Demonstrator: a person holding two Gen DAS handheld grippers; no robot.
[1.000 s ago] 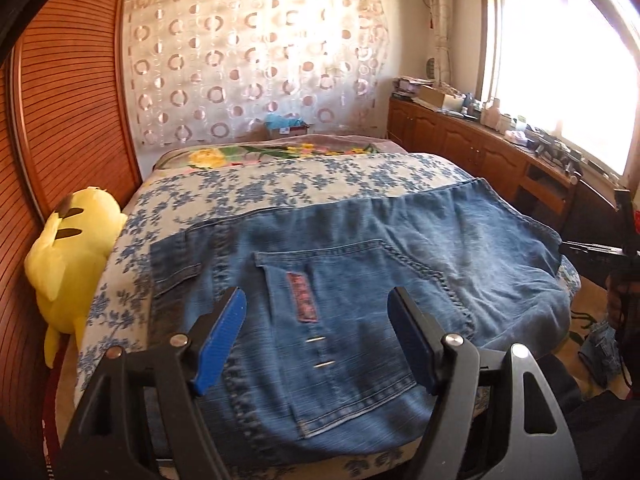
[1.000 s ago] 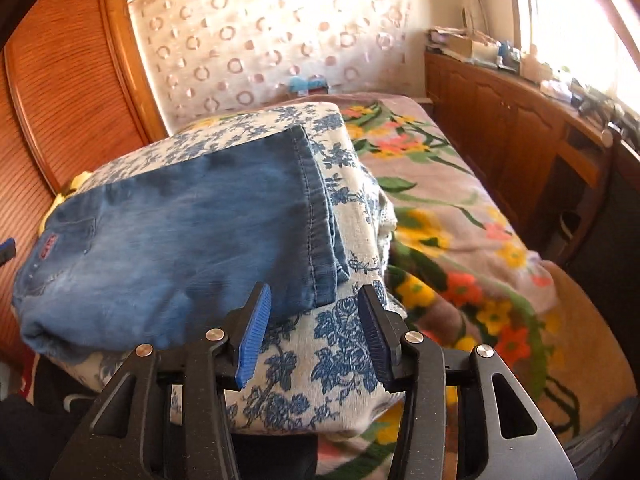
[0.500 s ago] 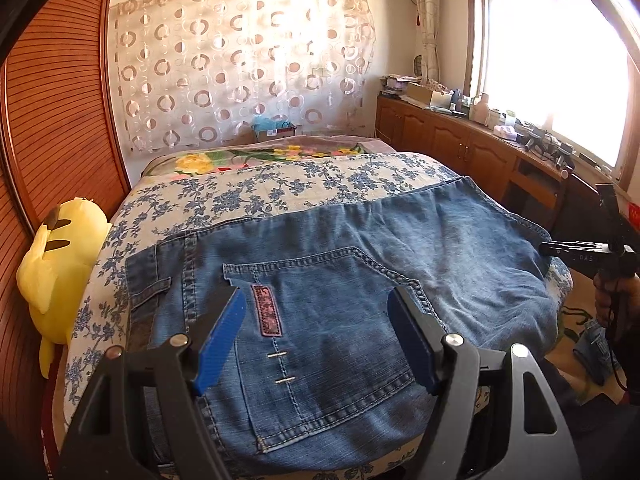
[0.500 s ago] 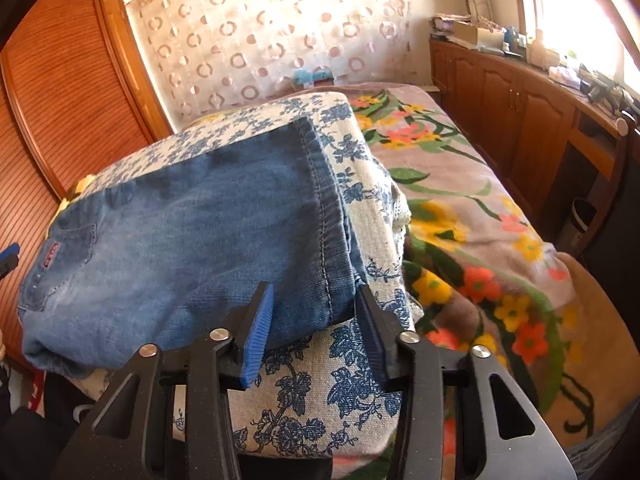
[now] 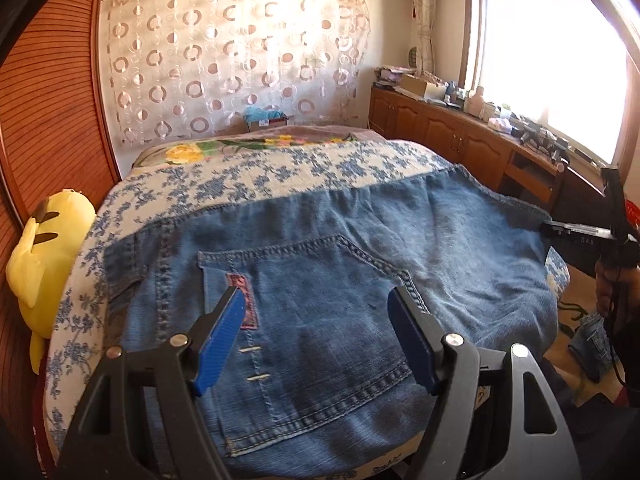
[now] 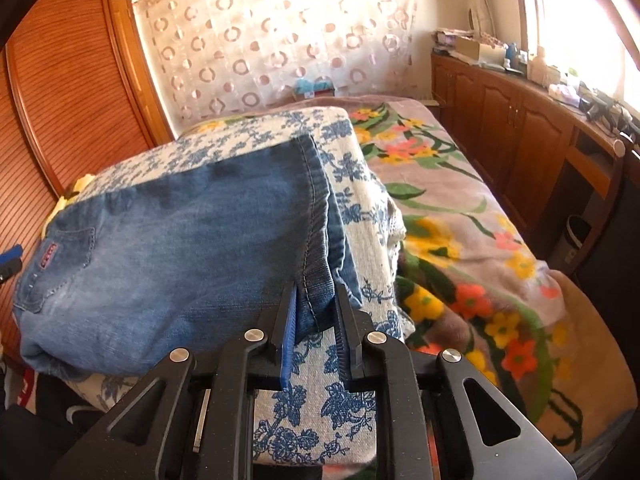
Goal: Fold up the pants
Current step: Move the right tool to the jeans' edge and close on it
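Denim dominates the left wrist view: the pants [image 5: 320, 280] lie flat across a blue-flowered quilt [image 5: 256, 176] on the bed, seat side up, with the back pocket [image 5: 312, 320] and its small red label directly ahead. The left gripper [image 5: 316, 336] hangs just above the pocket with its blue pads [image 5: 222, 332] spread wide and nothing between them. At the far right edge the other tool and the hand carrying it appear beside the hem end of the garment. A yellow plush toy [image 5: 44, 256] sits against the wooden wall panel to the left, well apart from the work.

In the right wrist view, the same pants [image 6: 180, 240] stretch away to the left, and the stacked hems [image 6: 320, 216] show two layers of leg lying one on the other. The right gripper [image 6: 316, 320] has its pads drawn close together on the near corner of the hem, the cloth pinched between them. Beyond the quilt lies a floral blanket [image 6: 460, 208].

Progress, as judged from these views: the lengthwise fold, leg on leg, appears done, and the grasp for the crosswise fold is made at the hem end only. The waist end is not yet held, and carrying the hems over toward the waistband, then any further halving, remains.
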